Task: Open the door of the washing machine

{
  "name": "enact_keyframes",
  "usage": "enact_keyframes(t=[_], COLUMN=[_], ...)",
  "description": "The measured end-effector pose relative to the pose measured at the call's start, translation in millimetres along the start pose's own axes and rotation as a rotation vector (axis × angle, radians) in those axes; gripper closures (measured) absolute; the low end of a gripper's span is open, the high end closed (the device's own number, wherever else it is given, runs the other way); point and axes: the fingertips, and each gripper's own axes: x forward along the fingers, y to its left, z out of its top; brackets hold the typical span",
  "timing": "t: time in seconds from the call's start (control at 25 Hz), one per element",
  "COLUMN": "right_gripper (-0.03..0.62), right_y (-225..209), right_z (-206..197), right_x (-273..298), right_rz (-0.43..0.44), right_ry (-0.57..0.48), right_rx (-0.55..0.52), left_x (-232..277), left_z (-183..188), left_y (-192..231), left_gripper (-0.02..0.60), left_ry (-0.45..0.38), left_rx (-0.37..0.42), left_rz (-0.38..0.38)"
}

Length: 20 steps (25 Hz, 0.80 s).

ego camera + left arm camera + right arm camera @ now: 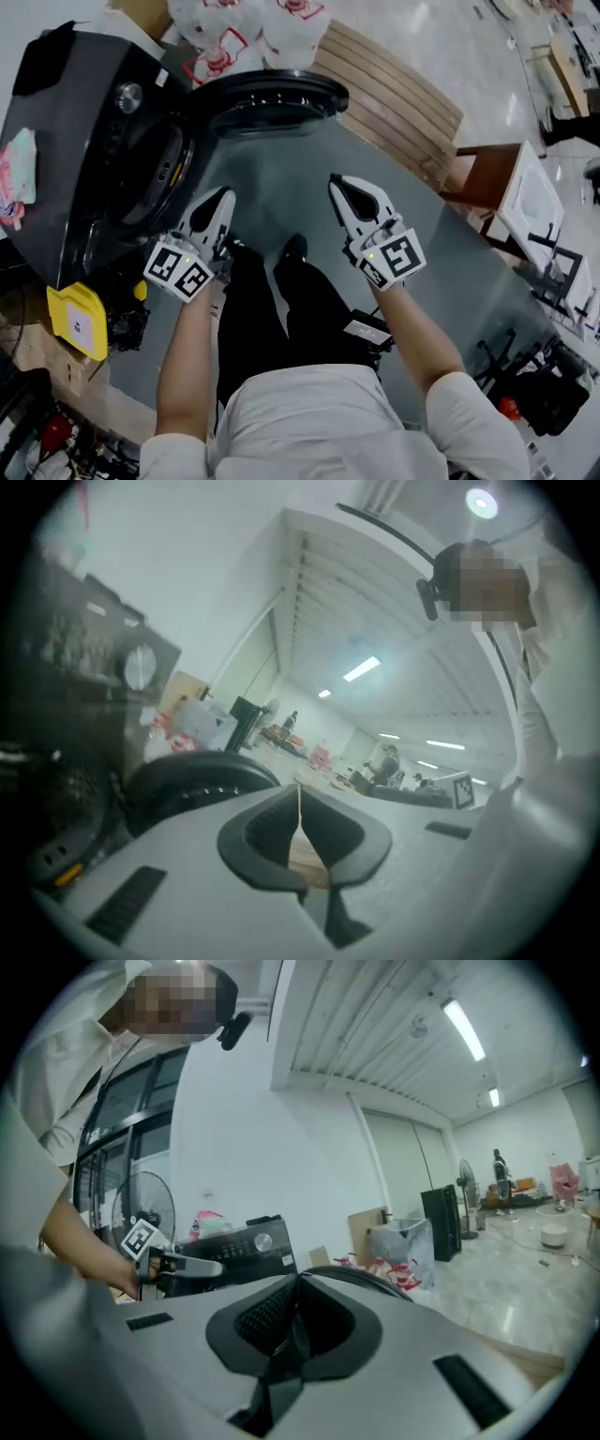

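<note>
We see the dark washing machine (84,159) with its round door (267,98) swung wide open. The door stands out from the machine's front, on the far side of the drum opening (155,183). Our left gripper (223,197) is just in front of that opening and clear of the machine, its jaws pressed together with nothing between them. Our right gripper (339,186) is farther out from the machine's front, beside the left one. Its jaws also meet at the tips and are empty. Neither gripper touches the door. Behind the machine lie white plastic bags (239,28) with red print. Past the door is what looks like a slatted wooden bench (394,98), though the steep angle leaves us unsure. A yellow case (80,323) sits at the machine's near corner.
</note>
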Motion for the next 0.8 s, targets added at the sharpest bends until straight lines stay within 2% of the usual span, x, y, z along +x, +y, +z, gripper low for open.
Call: enact_keyframes(t=[0.16,0.24,0.36,0.48,0.64,0.8], right_gripper=[0.56,0.559,0.559,0.559,0.56,0.56], right_y=[44.6,63.4,94.5,123.1,154.5,189.3], right_z=[83.4,132.4,188.9,229.3,260.4,273.8], right_x=[10.8,1.1,-9.9,-23.6,-42.2,-75.3], right_rz=[0.053,0.052,0.029,0.039,0.015,-0.051], right_ry=[-0.085,-0.112,-0.158,-0.223,-0.269,-0.317], right_rx=[-0.089,-0.101,-0.109,-0.159,-0.211,-0.214], left_x=[-91.3,-136.6,-197.3,-237.1,-280.5,-315.0], left_z=[104.0,151.6,208.9,238.0,263.2,274.3], left_y=[-0.9,-19.5,-43.4,-66.2,-89.5,-115.0], left_gripper=[0.566,0.566,0.566,0.566,0.566,0.566], left_ry=[-0.12,-0.177,-0.254,-0.292,-0.332,-0.356], left_rx=[0.189,0.223,0.242,0.316,0.4,0.437], left_rz=[0.176,0.233,0.254,0.278,0.322,0.244])
